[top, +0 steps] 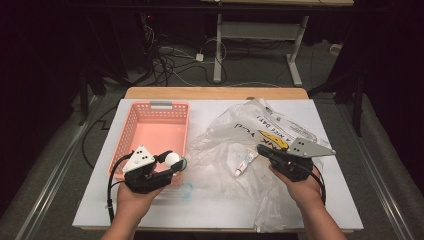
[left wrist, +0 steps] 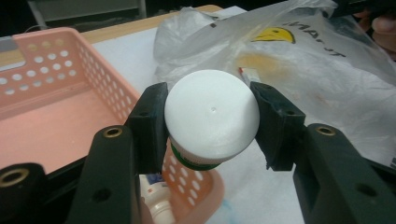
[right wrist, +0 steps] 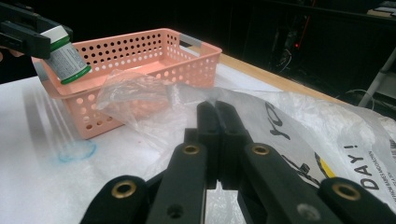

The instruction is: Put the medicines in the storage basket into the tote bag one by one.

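Left gripper (top: 176,162) clamps a white-capped bottle (left wrist: 211,116) by its cap, one jaw on each side; the label below the cap is white with a green band at each end. In the high view the bottle (top: 173,159) hangs over the near right corner of the pink perforated basket (top: 131,125), tilted, held clear of the basket floor. The basket sits on the left half of the table (top: 300,200), its grey handle toward the far edge. A small white tube (left wrist: 156,205) lies inside the basket at its near right corner. Right gripper (top: 261,150) has its jaws pressed together, pinching the clear plastic bag (top: 240,130), which sprawls crumpled over the table's right half. A small tube-shaped item (top: 243,165) lies inside the bag. A faint blue ring mark (top: 185,190) is on the table, just beside the basket's near right corner.
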`<state>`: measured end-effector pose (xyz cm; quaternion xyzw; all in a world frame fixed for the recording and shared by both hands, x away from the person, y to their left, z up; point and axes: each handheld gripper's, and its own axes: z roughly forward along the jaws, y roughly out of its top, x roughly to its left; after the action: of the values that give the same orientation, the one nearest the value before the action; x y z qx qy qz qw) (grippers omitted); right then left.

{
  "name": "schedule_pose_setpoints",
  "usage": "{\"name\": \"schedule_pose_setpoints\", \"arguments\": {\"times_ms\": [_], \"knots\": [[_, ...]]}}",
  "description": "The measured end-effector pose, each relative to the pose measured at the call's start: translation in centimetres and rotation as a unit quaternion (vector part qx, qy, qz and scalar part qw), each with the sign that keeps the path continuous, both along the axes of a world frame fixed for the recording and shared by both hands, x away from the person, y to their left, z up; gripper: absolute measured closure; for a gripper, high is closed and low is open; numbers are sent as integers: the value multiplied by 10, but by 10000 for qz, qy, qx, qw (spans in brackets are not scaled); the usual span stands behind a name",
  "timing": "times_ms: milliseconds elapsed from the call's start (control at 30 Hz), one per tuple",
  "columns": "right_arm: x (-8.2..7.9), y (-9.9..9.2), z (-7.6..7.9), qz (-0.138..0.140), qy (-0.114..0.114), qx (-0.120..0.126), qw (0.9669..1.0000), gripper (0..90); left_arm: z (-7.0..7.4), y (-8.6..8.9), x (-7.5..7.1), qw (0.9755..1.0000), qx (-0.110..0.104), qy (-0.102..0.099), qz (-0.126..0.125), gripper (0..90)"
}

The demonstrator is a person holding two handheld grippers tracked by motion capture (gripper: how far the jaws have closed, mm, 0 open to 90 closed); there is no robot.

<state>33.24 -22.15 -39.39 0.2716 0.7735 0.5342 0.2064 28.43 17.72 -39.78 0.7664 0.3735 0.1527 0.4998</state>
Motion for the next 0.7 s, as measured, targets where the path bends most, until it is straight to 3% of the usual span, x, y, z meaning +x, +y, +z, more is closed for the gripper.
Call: {"name": "schedule_pose_setpoints", "arguments": {"times_ms": [400, 700], "knots": [[0, 0, 0, 0, 14, 7, 10000, 900, -8, -23, -4, 9995, 104, 15, -306, 485], [0, 0, 0, 10, 5, 8, 10000, 900, -18, -38, -4, 9986, 150, 151, -486, 485]]}}
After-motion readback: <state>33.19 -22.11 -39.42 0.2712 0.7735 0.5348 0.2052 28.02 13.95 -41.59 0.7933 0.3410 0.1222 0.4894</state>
